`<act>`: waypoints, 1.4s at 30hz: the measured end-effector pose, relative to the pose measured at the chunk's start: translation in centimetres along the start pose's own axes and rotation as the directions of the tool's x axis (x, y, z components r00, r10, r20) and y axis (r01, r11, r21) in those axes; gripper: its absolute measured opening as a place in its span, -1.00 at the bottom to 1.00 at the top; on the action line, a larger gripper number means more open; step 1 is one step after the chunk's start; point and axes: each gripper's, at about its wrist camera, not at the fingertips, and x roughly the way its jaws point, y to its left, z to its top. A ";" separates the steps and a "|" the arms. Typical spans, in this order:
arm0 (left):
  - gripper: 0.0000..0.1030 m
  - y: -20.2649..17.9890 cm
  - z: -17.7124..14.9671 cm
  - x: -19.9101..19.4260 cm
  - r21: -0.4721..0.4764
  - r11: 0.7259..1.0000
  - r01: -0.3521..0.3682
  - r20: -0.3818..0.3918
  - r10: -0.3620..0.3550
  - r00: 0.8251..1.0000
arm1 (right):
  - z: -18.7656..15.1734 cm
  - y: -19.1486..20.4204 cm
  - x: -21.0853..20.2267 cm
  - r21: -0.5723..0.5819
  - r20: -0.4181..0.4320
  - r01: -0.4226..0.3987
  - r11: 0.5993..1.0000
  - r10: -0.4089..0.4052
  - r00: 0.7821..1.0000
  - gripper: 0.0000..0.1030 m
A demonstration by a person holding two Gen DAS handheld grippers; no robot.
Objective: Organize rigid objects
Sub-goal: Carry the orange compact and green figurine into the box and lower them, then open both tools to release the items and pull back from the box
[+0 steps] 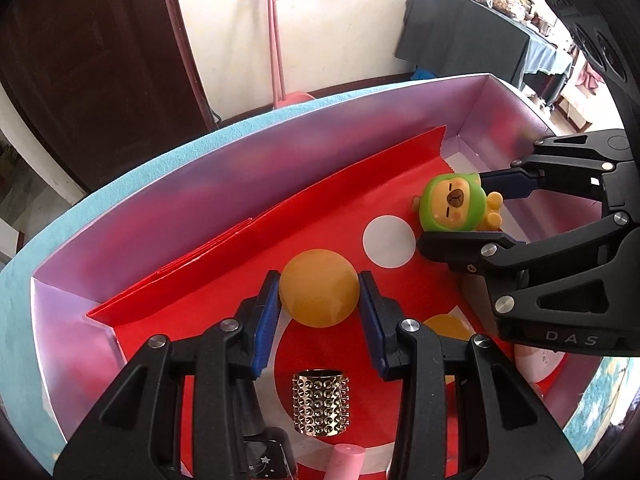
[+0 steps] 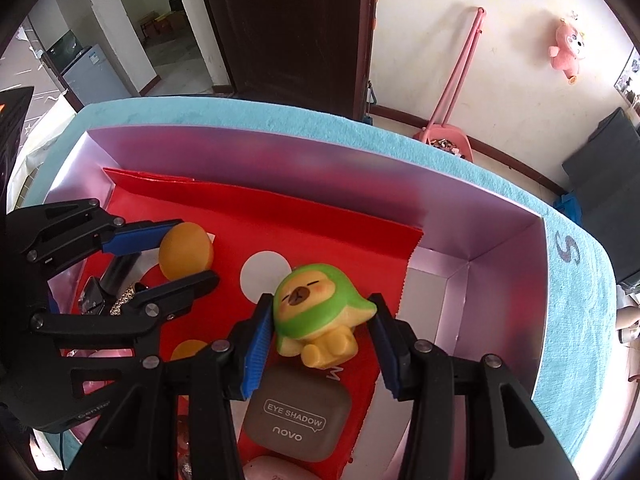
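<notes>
Bracketing an orange ball (image 1: 319,287), the left gripper (image 1: 320,312) is gaping wide; the right gripper (image 2: 320,340) is straddling a smooth, rigid-looking capybara figurine (image 2: 320,312), likely best taken at its sides.

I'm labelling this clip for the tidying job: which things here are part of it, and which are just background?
Part of the job:
left hand-held gripper around the orange ball
right hand-held gripper around the green-hooded toy
box
eye shadow case
studded cylinder

Background:
pink dustpan
pink plush
door
</notes>
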 end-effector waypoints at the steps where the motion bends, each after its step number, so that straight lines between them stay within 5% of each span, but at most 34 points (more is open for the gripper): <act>1: -0.30 -0.1 0.1 0.0 -0.001 1.000 0.000 -0.001 0.000 1.000 | 0.0 0.0 0.0 -0.001 0.000 0.000 1.000 0.000 1.000 -0.03; 42: 0.21 0.9 -0.5 -1.4 -0.043 0.999 -0.016 0.040 0.018 0.999 | -0.3 0.0 -1.6 0.019 0.017 -0.007 1.000 0.007 1.000 0.13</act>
